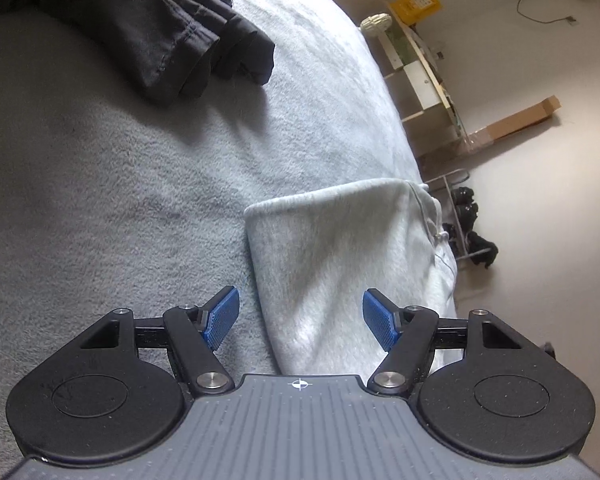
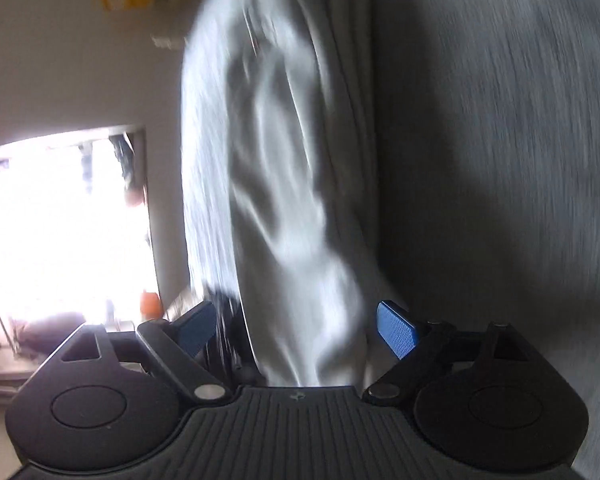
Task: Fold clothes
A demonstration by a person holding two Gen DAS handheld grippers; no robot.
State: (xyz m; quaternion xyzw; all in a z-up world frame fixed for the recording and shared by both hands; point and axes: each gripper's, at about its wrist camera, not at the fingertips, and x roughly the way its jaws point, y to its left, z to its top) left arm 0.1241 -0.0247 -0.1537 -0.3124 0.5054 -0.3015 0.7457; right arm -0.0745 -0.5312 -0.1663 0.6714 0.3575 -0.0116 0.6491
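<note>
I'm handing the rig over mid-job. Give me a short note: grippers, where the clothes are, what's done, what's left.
Left gripper: open, empty, over the folded light grey garment near the bed's edge.
Right gripper: open, the light cloth between its fingers but not pinched; the view is blurred.
Dark garment: bunched further up the grey blanket.
Done: the light piece looks folded.
Left: probably the dark one.

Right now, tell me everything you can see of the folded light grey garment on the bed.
The light grey garment looks like soft fleecy knit, folded into a thick oblong bundle with a rounded fold edge. A white drawstring trails at its far side. It lies on the grey blanket near the bed's edge, apart from the dark clothes. The left claw stands open around its near end, pads not pressing.
</note>
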